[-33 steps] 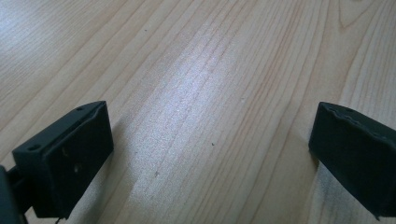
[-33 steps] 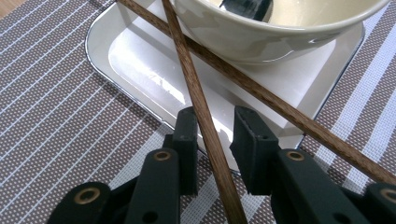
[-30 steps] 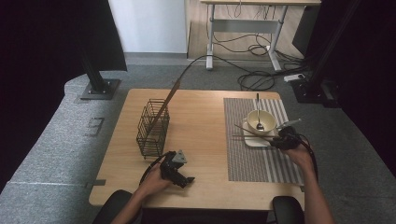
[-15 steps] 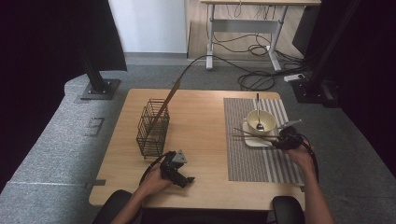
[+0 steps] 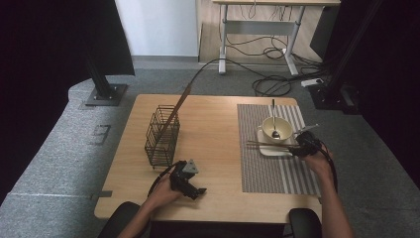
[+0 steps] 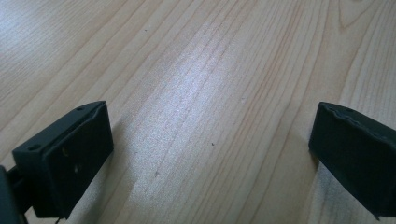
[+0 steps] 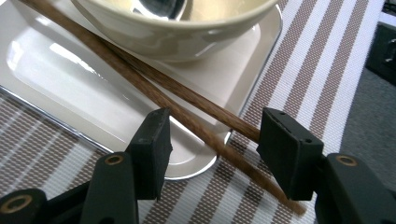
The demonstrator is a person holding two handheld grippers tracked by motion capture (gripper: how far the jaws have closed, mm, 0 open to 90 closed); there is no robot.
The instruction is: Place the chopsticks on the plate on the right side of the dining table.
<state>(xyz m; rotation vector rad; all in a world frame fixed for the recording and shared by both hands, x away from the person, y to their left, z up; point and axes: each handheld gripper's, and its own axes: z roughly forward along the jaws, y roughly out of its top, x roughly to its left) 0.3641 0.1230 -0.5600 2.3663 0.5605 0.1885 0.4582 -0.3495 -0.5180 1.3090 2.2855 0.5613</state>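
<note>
Chopsticks [image 7: 187, 109]: on plate [image 7: 60, 79], near side of bowl [image 7: 177, 28], right of table. Right gripper [image 7: 212, 135]: spread, straddling both sticks, ungripped. Left gripper [image 6: 210, 154]: spread, empty, resting near left. Risk: uneven closure scissoring sticks apart; nudging bowl.

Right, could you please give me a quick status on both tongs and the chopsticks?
Right tongs open, jaws straddling the chopsticks on the plate. Left tongs open over bare table. Bowl close behind the chopsticks.
</note>
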